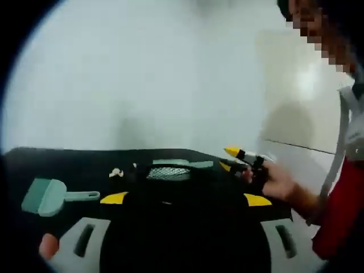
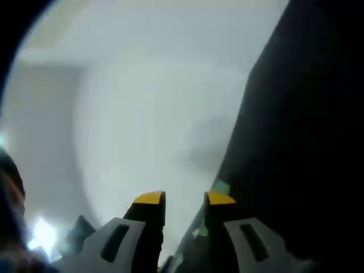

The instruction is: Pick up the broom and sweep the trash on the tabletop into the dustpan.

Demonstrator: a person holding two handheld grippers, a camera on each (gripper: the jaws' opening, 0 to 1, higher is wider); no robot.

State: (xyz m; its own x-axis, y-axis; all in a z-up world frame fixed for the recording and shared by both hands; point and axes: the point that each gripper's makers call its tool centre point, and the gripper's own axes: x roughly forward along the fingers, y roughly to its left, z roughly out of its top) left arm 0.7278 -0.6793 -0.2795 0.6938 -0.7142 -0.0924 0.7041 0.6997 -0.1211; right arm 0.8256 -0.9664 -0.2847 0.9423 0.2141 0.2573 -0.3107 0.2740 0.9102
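Observation:
On the black tabletop [image 1: 68, 162] a small teal broom [image 1: 170, 168] with pale bristles lies at the middle, handle pointing right. A teal dustpan [image 1: 45, 196] lies at the left. A bit of white trash [image 1: 116, 172] sits just left of the broom. My right gripper [image 1: 230, 158], held by a hand, is open at the end of the broom's handle. In the right gripper view its jaws [image 2: 185, 198] stand a little apart, with a green sliver of the broom handle [image 2: 220, 186] at the right jaw. My left gripper [image 1: 185, 199] hangs wide open in front of the broom, holding nothing.
A person in a red and white top [image 1: 341, 210] stands at the right of the table. Behind the table is a plain pale wall [image 1: 170, 74]. The table's edge [image 2: 239, 142] runs steeply through the right gripper view.

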